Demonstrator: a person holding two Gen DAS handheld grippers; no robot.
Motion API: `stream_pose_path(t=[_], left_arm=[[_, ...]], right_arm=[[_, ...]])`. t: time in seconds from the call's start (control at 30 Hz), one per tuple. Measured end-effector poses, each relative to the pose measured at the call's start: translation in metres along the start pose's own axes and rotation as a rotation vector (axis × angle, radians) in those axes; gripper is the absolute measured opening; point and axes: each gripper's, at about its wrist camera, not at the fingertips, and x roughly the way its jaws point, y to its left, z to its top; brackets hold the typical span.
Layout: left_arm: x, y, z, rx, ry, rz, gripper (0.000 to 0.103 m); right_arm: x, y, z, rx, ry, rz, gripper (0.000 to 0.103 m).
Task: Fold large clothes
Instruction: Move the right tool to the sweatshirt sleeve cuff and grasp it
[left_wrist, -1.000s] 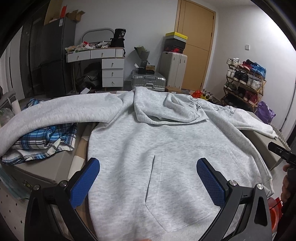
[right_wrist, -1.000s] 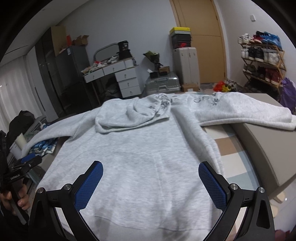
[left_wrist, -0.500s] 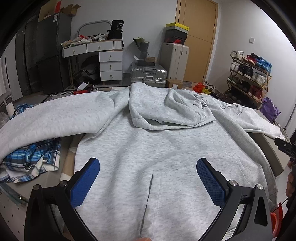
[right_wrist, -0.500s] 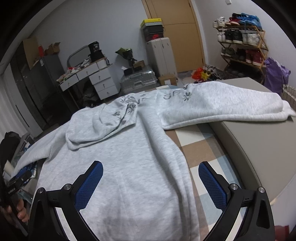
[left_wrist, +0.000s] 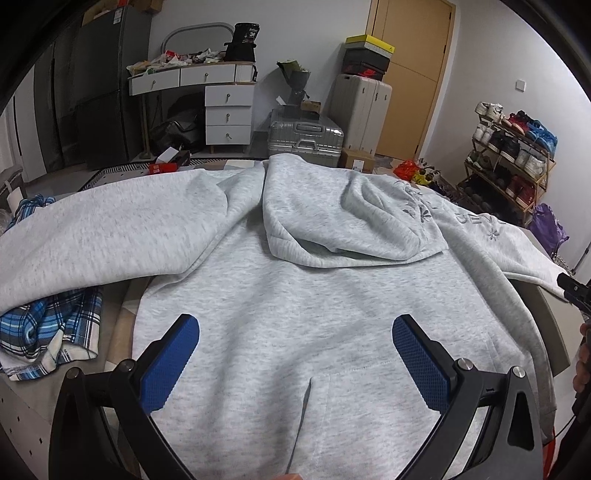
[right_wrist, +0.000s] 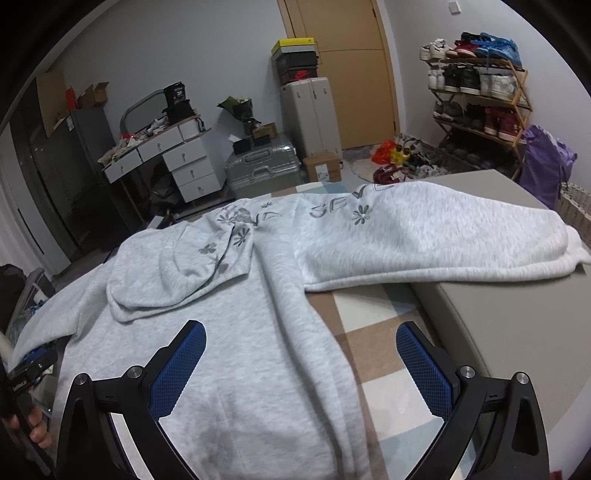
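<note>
Hoodie (left_wrist: 295, 295) nearer, both claws advanced

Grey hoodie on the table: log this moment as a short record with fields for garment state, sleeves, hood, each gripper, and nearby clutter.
garment: grey hoodie spread flat, pocket side up, unfolded
sleeves: left sleeve stretched out over a blue plaid cloth; right sleeve stretched out across a grey cushion
hood: hood flopped forward onto the chest
left gripper: left gripper open, above the pocket, holding nothing
right gripper: right gripper open, above the hoodie's right side edge, holding nothing
fold progress: none yet
</note>
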Motion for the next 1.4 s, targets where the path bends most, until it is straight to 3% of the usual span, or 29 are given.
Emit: stream_pose_path(t=[0.43, 0.7, 0.83, 1.0, 1.13, 1.4], left_arm=[[0.008, 0.001, 0.004, -0.007, 0.026, 0.014, 0.102], [0.012, 0.003, 0.003, -0.016, 0.038, 0.019, 0.102], [0.013, 0.004, 0.002, -0.014, 0.045, 0.022, 0.102], [0.016, 0.004, -0.001, -0.012, 0.055, 0.021, 0.102], [0.018, 0.004, -0.002, -0.008, 0.061, 0.026, 0.102], [0.019, 0.005, -0.003, -0.012, 0.066, 0.037, 0.102]], right_arm=[[0.019, -0.041, 0.019, 0.035, 0.008, -0.097, 0.103], [0.006, -0.102, 0.031, 0.144, -0.012, -0.206, 0.103], [-0.006, -0.157, 0.036, 0.281, -0.019, -0.301, 0.103], [-0.014, -0.236, 0.036, 0.549, -0.037, -0.303, 0.103], [-0.006, -0.279, 0.036, 0.675, -0.026, -0.293, 0.09], [0.021, -0.302, 0.047, 0.688, -0.008, -0.348, 0.077]])
